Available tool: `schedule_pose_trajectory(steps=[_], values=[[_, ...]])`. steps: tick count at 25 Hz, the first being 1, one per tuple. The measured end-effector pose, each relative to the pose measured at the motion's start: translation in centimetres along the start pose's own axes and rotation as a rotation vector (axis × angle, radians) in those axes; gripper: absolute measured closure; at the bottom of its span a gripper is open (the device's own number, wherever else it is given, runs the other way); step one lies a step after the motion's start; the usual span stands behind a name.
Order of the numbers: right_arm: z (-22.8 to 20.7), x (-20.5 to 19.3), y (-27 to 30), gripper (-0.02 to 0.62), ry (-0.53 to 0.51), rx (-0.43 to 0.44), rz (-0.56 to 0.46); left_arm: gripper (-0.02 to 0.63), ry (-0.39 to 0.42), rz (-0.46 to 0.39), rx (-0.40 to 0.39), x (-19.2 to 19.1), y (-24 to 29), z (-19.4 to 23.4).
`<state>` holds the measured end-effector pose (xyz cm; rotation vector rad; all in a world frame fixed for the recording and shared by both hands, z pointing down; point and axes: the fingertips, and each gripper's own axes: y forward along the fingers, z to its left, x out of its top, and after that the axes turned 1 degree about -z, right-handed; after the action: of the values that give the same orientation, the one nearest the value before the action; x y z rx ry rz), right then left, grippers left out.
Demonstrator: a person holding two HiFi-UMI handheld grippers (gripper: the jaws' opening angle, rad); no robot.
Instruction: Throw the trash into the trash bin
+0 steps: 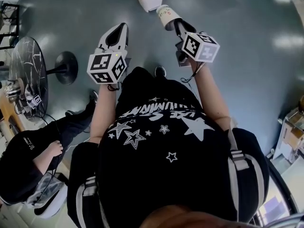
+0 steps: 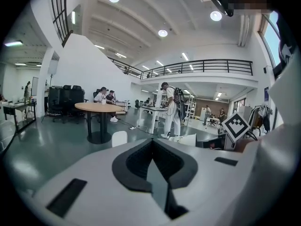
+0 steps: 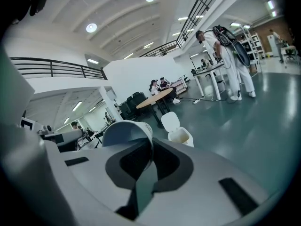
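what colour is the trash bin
The trash bin is white; it shows best in the right gripper view.

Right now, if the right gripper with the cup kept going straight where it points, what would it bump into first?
Probably the white trash bin, lid up, on the floor ahead. The cup in the right gripper would reach it first. Nothing else shows in between, though distance is hard to judge.
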<state>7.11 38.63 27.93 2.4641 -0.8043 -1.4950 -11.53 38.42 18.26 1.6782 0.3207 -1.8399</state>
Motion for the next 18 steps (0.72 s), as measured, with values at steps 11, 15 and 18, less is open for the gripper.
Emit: schedule_pose_trajectory(steps=[11,15,18], values=[[-0.8,0.9,6.1,0.581,-0.020,-0.070,0.017,0.595,-0.042,0.024,-0.038,-0.3,4.9,6.4],[-1.7,2.4,9.9,0.582,-0.006,-0.110,0.027,0.595,-0.035,0.030,-0.074,1.0,8.7,9.2],[-1.5,3.9,13.2,0.581,0.000,-0.131,0.029,0.595,-0.051,0.040,-0.104,1.6,11.2,11.7]])
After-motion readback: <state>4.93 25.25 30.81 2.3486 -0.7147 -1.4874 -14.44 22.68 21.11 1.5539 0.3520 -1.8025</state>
